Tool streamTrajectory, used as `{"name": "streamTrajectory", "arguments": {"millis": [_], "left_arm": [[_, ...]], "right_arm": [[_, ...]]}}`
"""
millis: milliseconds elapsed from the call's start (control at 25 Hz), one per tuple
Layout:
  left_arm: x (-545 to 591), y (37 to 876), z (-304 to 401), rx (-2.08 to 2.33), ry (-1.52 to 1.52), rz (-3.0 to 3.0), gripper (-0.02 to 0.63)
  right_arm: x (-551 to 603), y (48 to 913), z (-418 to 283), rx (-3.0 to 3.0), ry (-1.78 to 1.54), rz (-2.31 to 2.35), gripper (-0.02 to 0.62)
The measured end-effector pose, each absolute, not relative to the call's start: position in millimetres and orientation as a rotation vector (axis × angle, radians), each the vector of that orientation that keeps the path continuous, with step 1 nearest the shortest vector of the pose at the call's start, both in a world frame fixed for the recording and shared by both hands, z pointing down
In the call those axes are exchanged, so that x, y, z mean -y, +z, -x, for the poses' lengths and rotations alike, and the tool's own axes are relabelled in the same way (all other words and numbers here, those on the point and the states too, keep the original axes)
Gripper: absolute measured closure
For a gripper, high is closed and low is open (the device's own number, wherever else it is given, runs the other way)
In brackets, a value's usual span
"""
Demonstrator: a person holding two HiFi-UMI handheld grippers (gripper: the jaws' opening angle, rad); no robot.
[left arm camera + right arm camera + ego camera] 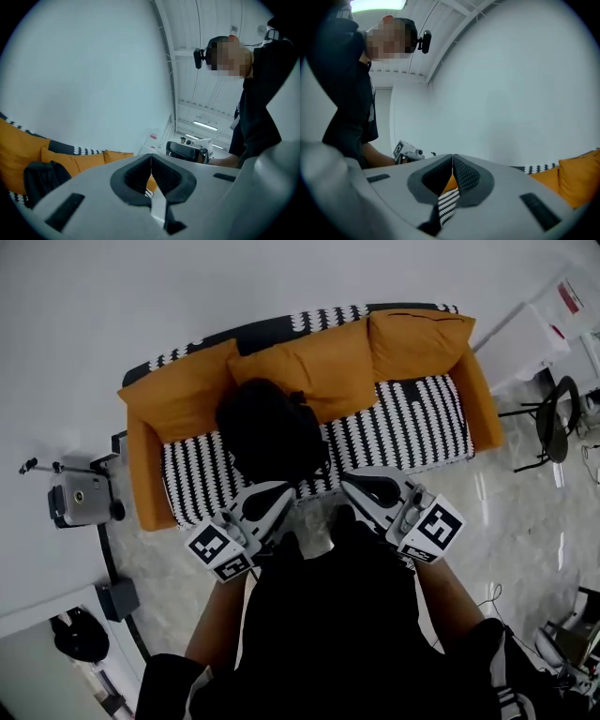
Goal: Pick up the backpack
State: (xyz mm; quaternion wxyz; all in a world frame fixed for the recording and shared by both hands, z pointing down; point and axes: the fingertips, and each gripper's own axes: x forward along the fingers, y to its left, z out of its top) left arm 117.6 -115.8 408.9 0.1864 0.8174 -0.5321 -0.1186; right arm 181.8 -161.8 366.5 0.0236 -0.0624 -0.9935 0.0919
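Note:
A black backpack [272, 432] stands on the striped seat of the sofa [412, 423], leaning against its orange back cushions; in the left gripper view the backpack [42, 180] shows low at the left. My left gripper [284, 493] is shut and holds nothing, just in front of the sofa below the backpack. My right gripper [353, 483] is shut and empty too, beside it to the right. In their own views the left gripper [151, 161] and the right gripper [453, 164] have their pads pressed together with nothing between. Each gripper points across toward the other.
The sofa has orange arms [145, 474] and orange cushions [576, 180]. A grey device on a stand [82, 498] is at the left by the wall. A black chair [553, 418] and a white cabinet [525, 338] are at the right. Pale tiled floor [506, 521] lies in front.

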Motion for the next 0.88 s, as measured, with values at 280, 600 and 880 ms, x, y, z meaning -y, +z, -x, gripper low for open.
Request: {"name": "streamTrajectory", "arguments": {"millis": [280, 600, 880], "left_arm": [[141, 397, -135, 1.671, -0.217, -2.255, 0.583], [110, 393, -114, 1.974, -0.163, -2.023, 0.583], [85, 394, -102, 2.109, -0.113, -1.88, 0.583]], "right_arm": [[197, 368, -182, 3.052, 0.326, 0.452, 0.568], [191, 363, -155, 2.993, 0.32, 0.832, 0.568], [190, 367, -148, 2.963, 0.35, 0.949, 0.568]]}}
